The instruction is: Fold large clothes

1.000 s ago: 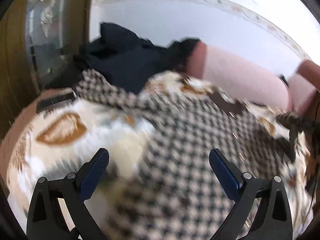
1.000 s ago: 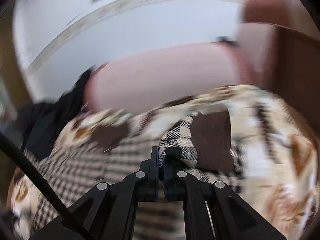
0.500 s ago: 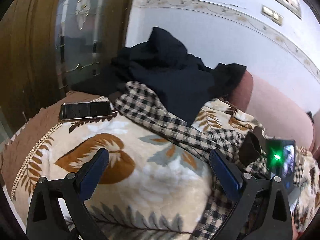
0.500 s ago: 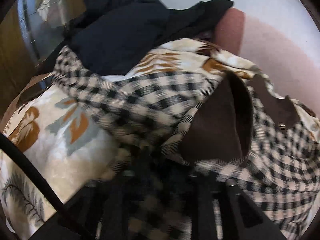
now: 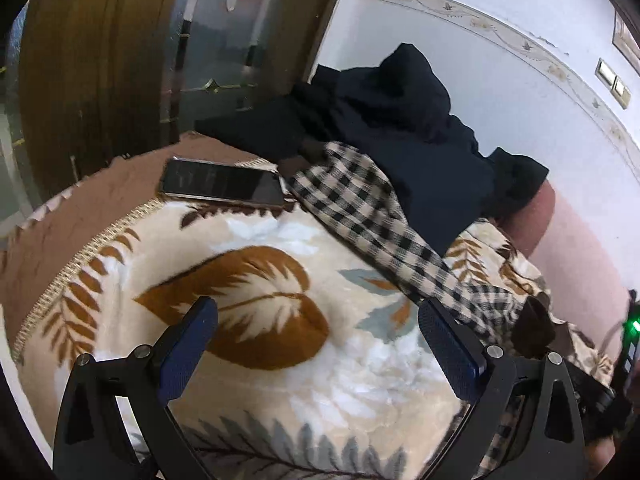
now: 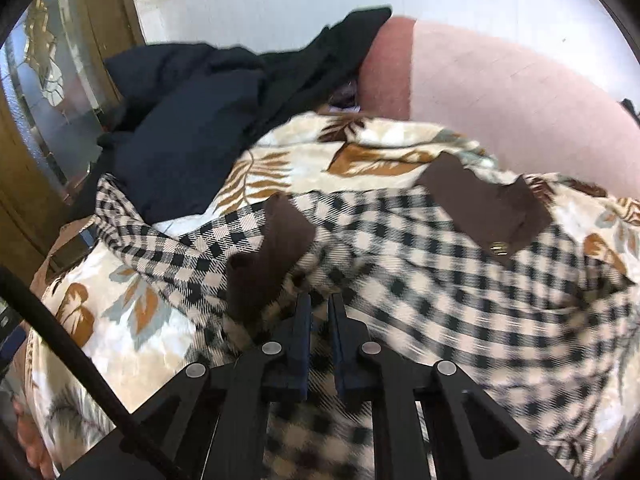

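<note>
Meanwhile, the black-and-cream checked flannel shirt with dark brown collar and pocket flap (image 6: pixel 460 280) is seen spread across the cream fleece blanket printed with brown leaves (image 5: pixel 260 300), where a second ago a bunched fold of it was pinched up in the right gripper (image 6: pixel 320 308). That fold has since been let fall, and the narrow-set jaws are closing again just above the checked cloth, with nothing visibly pressed between them. The left gripper (image 5: pixel 316 332) is held with its blue pads spread wide over bare blanket, empty, as it was earlier, though swung away from the shirt body. It may be judged that one fold has been laid and a fresh hold is being sought. One checked sleeve (image 5: pixel 372 216) is stretched long toward the far-left corner, its end beside the dark-screened smartphone (image 5: pixel 224 182) and against the heap of navy and black clothing (image 5: pixel 400 120); the shirt's body lies to the right.
</note>
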The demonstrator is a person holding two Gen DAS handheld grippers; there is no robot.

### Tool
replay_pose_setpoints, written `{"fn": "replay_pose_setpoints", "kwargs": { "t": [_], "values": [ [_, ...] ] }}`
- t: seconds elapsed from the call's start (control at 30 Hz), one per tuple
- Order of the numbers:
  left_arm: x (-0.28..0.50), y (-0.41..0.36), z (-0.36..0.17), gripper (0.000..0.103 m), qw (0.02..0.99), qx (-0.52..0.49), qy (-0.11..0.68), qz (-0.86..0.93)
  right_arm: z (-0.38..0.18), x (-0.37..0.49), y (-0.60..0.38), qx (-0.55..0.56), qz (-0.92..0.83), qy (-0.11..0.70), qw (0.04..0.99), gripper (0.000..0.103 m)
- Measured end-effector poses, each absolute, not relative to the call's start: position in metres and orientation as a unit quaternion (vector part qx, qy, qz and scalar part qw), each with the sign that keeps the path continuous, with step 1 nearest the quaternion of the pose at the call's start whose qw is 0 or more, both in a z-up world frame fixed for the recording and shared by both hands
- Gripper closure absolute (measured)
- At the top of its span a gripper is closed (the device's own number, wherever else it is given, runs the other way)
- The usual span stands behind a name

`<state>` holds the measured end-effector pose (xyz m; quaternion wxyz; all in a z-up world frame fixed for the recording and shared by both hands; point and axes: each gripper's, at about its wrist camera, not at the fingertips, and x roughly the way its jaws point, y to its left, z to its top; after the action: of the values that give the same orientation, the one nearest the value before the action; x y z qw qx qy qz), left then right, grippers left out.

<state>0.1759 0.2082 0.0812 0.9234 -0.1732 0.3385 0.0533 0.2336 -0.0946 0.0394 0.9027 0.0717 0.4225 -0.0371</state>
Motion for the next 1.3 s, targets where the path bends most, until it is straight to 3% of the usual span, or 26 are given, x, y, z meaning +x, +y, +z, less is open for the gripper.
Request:
{"fn": "replay_pose_setpoints", "kwargs": {
  "t": [0.13,0.27,0.37,0.43,0.5,0.6,0.77,0.8,0.83,1.07,1.17,1.23,1.3],
  "values": [
    [0.175,0.208,0.082,0.002,0.928,-0.157,0.334,0.060,0.012,0.271,-0.067,0.056,-0.014,0.470,0.881,0.093],
    [0.176,0.203,0.081,0.002,0.929,-0.137,0.338,0.060,0.027,0.249,-0.069,0.080,0.033,0.451,0.888,0.091],
    [0.176,0.203,0.082,0.002,0.928,-0.147,0.339,0.052,0.052,0.196,-0.121,0.089,-0.037,0.404,0.909,0.060],
    [0.175,0.203,0.082,0.002,0.924,-0.161,0.343,0.044,0.064,0.157,-0.163,0.069,-0.123,0.366,0.920,0.031],
    [0.175,0.199,0.080,0.002,0.922,-0.167,0.347,0.037,0.067,0.126,-0.202,0.035,-0.209,0.347,0.914,0.027],
    [0.175,0.186,0.079,0.002,0.923,-0.154,0.351,0.029,0.044,0.104,-0.270,0.047,-0.273,0.397,0.875,0.026],
    [0.171,0.159,0.076,0.002,0.929,-0.113,0.351,0.020,0.010,0.112,-0.322,0.151,-0.225,0.425,0.864,0.028],
    [0.171,0.154,0.076,0.002,0.930,-0.105,0.350,0.019,0.006,0.115,-0.327,0.187,-0.198,0.425,0.863,0.056],
    [0.170,0.149,0.076,0.002,0.932,-0.094,0.349,0.017,0.005,0.116,-0.333,0.208,-0.186,0.430,0.859,0.093],
    [0.172,0.140,0.072,0.002,0.930,-0.084,0.357,0.012,0.001,0.089,-0.382,0.218,-0.303,0.435,0.820,0.090],
    [0.173,0.142,0.070,0.002,0.928,-0.090,0.361,0.013,0.011,0.092,-0.367,0.166,-0.296,0.440,0.831,0.082],
    [0.172,0.145,0.071,0.002,0.928,-0.094,0.359,0.015,0.036,0.088,-0.344,0.104,-0.339,0.407,0.842,0.070],
    [0.172,0.150,0.071,0.002,0.928,-0.099,0.359,0.020,0.065,0.085,-0.311,0.053,-0.359,0.351,0.863,0.067]
  ]
}}
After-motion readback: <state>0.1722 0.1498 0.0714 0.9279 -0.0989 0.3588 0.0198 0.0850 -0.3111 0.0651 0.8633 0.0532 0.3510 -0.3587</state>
